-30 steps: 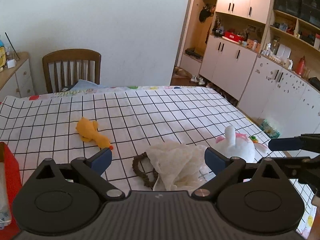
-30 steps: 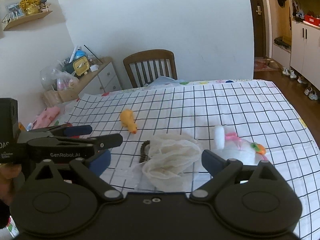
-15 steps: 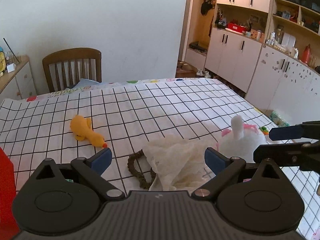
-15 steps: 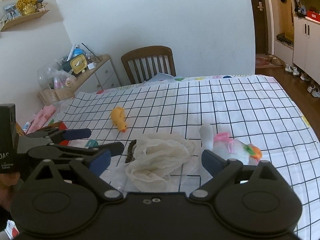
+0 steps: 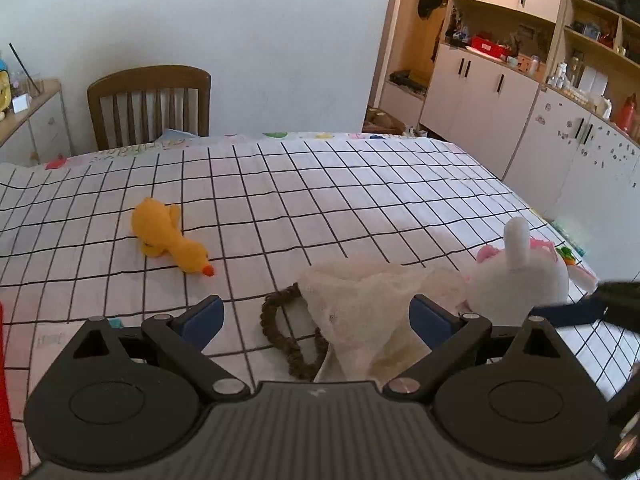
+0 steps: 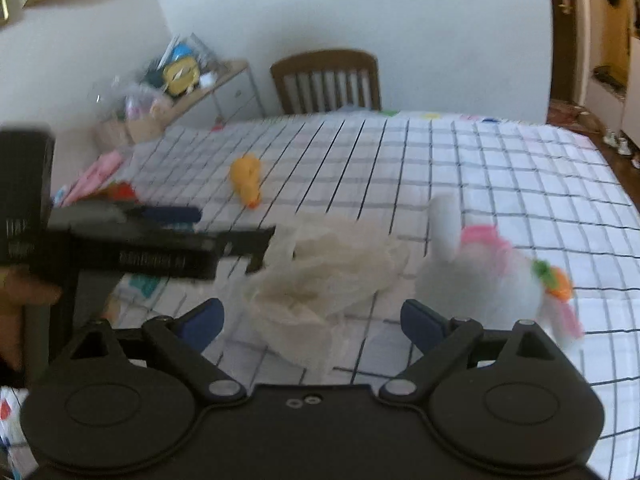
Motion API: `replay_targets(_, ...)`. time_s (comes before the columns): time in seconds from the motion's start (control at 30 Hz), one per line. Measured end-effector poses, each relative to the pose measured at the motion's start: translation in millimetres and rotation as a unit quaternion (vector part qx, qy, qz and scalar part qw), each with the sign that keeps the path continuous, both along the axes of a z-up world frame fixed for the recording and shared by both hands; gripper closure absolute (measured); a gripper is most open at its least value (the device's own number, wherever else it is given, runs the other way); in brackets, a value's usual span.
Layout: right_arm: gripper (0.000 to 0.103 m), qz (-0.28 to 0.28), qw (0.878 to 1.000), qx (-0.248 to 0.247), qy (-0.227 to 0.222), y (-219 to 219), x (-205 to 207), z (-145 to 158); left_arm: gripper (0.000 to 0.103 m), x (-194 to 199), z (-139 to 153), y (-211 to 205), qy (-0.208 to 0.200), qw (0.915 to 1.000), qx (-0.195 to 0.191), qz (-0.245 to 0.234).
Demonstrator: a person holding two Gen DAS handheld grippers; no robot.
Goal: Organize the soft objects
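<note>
Between both sets of spread, empty jaws lies the white mesh bag (image 5: pixel 360 312); right of them, the plush rabbit (image 5: pixel 520 280).

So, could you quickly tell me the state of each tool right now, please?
Left tool: open, holding nothing.
Right tool: open, holding nothing.
</note>
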State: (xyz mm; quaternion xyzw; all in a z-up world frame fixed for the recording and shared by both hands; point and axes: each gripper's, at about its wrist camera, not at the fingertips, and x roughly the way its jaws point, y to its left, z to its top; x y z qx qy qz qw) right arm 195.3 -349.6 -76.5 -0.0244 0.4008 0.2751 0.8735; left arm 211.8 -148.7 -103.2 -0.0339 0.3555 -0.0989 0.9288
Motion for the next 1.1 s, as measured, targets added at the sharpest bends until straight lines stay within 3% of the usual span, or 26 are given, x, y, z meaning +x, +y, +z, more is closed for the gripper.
replay_targets(0.2, 0.016, 0.018, 1.000, -0.013, 0.016, 8.0, 6.4, -18.0, 0.003, 15.7, -9.6, -23.0, 0.011, 0.9992, 0.008, -0.039)
replay_targets(0.5, 0.018, 0.021, 0.999, -0.017, 0.032, 1.0, 10.1, -31.9, 0.004, 37.5, -30.9, -57.5, 0.043, 0.9944, 0.042, -0.087)
replay_targets(0.53, 0.018, 0.020, 0.999, -0.017, 0.034, 0.1, 10.3, -32.8, 0.007, 38.4, -32.0, -58.6, 0.043, 0.9944, 0.042, -0.087)
replay_targets(0.6, 0.018, 0.019, 0.999, -0.015, 0.037, -1.0, 10.8, -34.4, 0.031, 41.6, -33.6, -58.2, 0.050, 0.9941, 0.038, -0.088)
replay_targets(0.73, 0.019, 0.023, 0.999, -0.015, 0.041, -1.4, 10.4, -36.8, 0.057, 44.6, -36.0, -52.2, 0.057, 0.9947, 0.028, -0.081)
replay_targets(0.77, 0.018, 0.024, 0.999, -0.015, 0.042, -0.4, 10.3, -37.4, 0.071, 45.2, -35.4, -49.7, 0.058, 0.9949, 0.024, -0.079)
replay_targets(0.9, 0.018, 0.038, 0.998, -0.020, 0.043, 5.7, 6.7, -39.7, 0.085, 45.3, -32.6, -40.6, 0.055, 0.9955, 0.003, -0.077)
replay_targets(1.1, 0.016, 0.067, 0.996, -0.047, 0.033, 21.4, -1.0, -45.3, 0.091, 44.2, -23.7, -26.3, 0.044, 0.9973, -0.021, -0.054)
